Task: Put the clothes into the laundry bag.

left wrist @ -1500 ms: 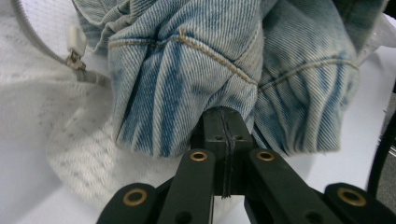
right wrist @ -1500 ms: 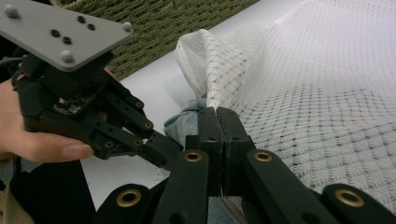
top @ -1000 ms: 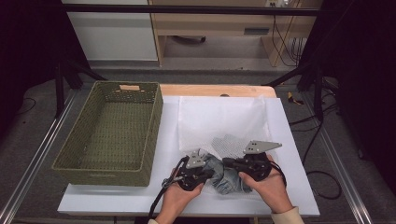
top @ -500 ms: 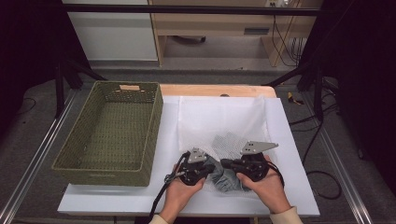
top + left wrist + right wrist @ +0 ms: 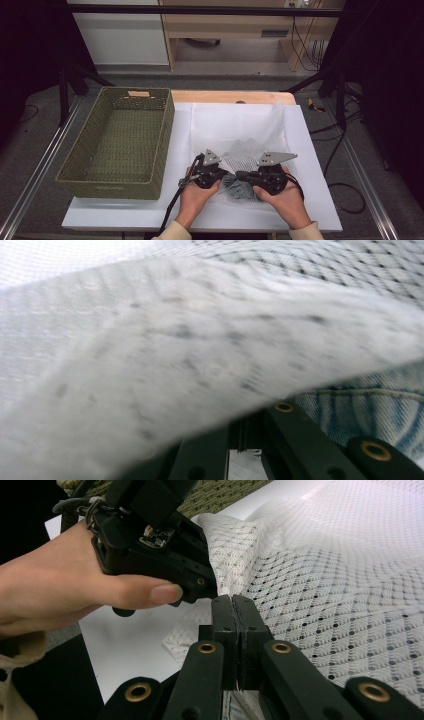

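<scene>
A white mesh bag (image 5: 240, 127) lies flat on the white table (image 5: 312, 200), its near end bunched over a blue-grey denim garment (image 5: 241, 192). Both grippers meet at that near end, tip to tip. My left gripper (image 5: 225, 176) is shut, and mesh (image 5: 175, 355) is draped over its jaws, hiding the tips; denim (image 5: 360, 405) shows beside them. My right gripper (image 5: 234, 615) is shut, its jaws pressed together on the mesh edge (image 5: 320, 595). The left gripper (image 5: 202, 587) sits just beyond it, held in a hand (image 5: 75, 580).
A deep green woven basket (image 5: 167, 135) stands on the table's left part, its long side next to the bag. Bare table lies to the right of the bag and along the front edge. Cables trail from both grippers toward the person.
My left gripper has slid a little away from the person and toward the right gripper, with the mesh lifting over it. The right gripper has stayed put.
</scene>
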Demonstrator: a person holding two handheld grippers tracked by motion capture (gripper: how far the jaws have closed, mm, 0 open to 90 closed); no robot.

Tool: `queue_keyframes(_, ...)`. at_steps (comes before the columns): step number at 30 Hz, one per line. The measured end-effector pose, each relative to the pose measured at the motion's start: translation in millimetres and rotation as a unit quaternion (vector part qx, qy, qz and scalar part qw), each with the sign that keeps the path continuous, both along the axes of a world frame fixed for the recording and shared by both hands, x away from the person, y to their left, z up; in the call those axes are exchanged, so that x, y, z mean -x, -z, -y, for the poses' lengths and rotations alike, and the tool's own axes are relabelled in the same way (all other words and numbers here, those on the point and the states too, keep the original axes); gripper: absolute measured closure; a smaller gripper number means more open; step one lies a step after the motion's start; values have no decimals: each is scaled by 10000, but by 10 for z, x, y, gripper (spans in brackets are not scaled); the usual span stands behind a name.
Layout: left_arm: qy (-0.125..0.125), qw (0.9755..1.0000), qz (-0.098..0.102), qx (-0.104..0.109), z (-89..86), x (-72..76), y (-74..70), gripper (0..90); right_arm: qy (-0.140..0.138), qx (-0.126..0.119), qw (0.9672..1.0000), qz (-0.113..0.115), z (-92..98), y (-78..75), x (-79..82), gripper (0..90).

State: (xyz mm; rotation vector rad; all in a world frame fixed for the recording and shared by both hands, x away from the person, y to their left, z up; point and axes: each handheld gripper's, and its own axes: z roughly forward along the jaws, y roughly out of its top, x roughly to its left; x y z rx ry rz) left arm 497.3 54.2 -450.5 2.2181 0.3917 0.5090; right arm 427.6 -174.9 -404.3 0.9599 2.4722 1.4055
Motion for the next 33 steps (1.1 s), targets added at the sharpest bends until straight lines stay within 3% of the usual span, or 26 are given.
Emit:
queue_keyframes(6, -193, 9997, -39, 137, -52, -57, 26, 900, 37, -16, 10000, -24, 17, 19, -8, 895)
queue_keyframes(8, -121, 9998, -40, 142, -65, -65, 26, 900, 41, -23, 10000, -12, 15, 17, -10, 895)
queue_keyframes(11, 44, 10000, 59, -26, -113, -45, -11, 900, 60, -85, 9999, -12, 33, 14, -6, 895)
queue_keyframes(19, -41, 9997, 50, 217, -245, 189, -117, 900, 87, -64, 9999, -10, 50, 9, -1, 895)
queue_keyframes(28, 124, 9986, 27, 507, -131, 516, -200, 900, 205, -70, 9998, 22, 131, 3, -3, 895)
queue_keyframes(33, 193, 9983, 103, 549, -73, 624, -248, 900, 243, -38, 9997, 9, 161, 18, -10, 895)
